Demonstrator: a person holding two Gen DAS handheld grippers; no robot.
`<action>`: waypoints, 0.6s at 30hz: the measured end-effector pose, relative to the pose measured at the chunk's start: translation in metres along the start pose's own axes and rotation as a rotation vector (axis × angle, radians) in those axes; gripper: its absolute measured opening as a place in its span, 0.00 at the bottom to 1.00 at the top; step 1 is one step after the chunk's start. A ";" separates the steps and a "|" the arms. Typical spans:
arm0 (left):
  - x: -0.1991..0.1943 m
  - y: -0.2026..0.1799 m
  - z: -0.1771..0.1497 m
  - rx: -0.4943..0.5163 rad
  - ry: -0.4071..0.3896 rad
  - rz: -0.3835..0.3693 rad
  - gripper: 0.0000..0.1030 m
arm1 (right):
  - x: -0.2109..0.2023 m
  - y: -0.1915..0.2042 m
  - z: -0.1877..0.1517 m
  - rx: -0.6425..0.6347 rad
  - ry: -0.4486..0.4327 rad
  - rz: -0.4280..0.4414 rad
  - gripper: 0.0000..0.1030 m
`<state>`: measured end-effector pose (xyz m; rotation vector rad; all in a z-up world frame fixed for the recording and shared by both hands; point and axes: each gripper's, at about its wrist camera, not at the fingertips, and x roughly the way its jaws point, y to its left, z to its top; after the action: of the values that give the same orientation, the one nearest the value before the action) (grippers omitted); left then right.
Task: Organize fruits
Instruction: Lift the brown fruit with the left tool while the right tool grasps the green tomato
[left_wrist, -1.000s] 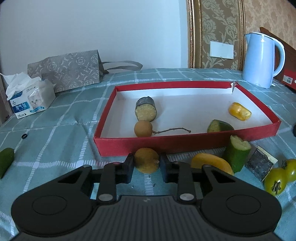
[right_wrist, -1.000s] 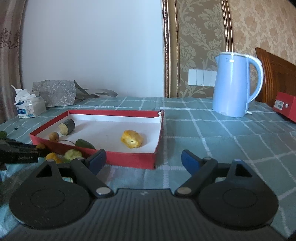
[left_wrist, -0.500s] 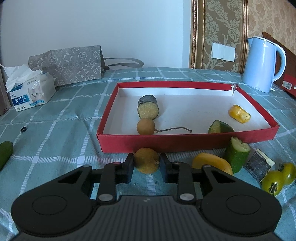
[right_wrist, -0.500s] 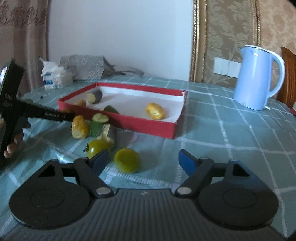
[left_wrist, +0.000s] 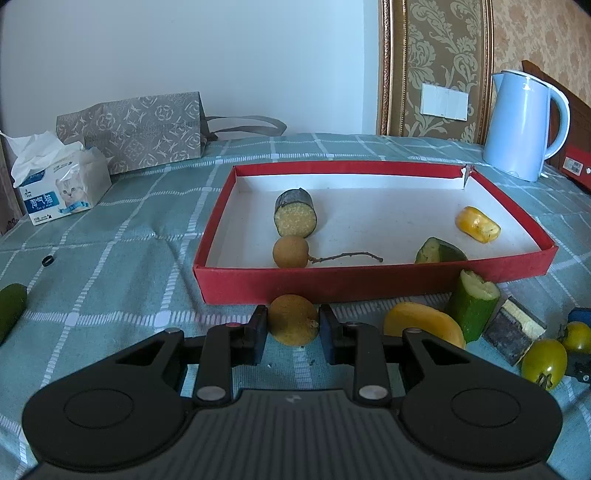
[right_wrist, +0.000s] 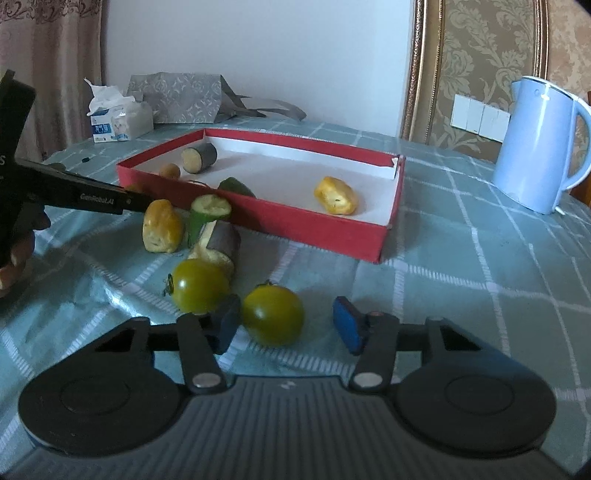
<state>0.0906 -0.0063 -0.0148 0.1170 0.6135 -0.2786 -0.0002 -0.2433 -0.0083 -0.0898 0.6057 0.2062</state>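
Left wrist view: your left tongs (left_wrist: 293, 328) at lower centre are pinching a small brown round fruit (left_wrist: 293, 319), pads tight against both its sides, just in front of the red box (left_wrist: 373, 283).

Right wrist view: your right tongs (right_wrist: 286, 326) are closing around a green tomato (right_wrist: 272, 314) at lower centre. The left pad is touching it or nearly so; the right pad stands clear of it, so no grip yet. A second green tomato (right_wrist: 199, 285) sits just to its left on the checked worktop (right_wrist: 461, 280).

Behind them, mid-left of the frame: a dark-skinned chunk (right_wrist: 218, 245), a cucumber piece (right_wrist: 207, 214) and a yellow piece (right_wrist: 161, 226), close together against the box front.

Inside the box: another yellow piece (right_wrist: 335, 195), a green wedge (right_wrist: 236, 186), a brown fruit (right_wrist: 169, 170) and a dark-skinned slice (right_wrist: 198, 157).

Far right: a blue kettle (right_wrist: 535, 144). Far left: a tissue pack (right_wrist: 118, 120) and a paper bag (right_wrist: 177, 96).
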 end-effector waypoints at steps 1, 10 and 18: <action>0.000 0.000 0.000 0.002 0.000 0.001 0.27 | 0.000 0.000 0.000 0.002 -0.001 0.003 0.44; 0.000 0.001 0.000 -0.005 0.001 -0.009 0.28 | 0.008 -0.003 0.012 0.076 -0.032 -0.062 0.31; -0.004 0.002 0.000 -0.014 -0.005 -0.034 0.28 | 0.019 -0.007 0.019 0.092 -0.054 -0.117 0.31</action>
<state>0.0886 -0.0032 -0.0122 0.0931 0.6127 -0.3070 0.0268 -0.2449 -0.0036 -0.0308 0.5539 0.0674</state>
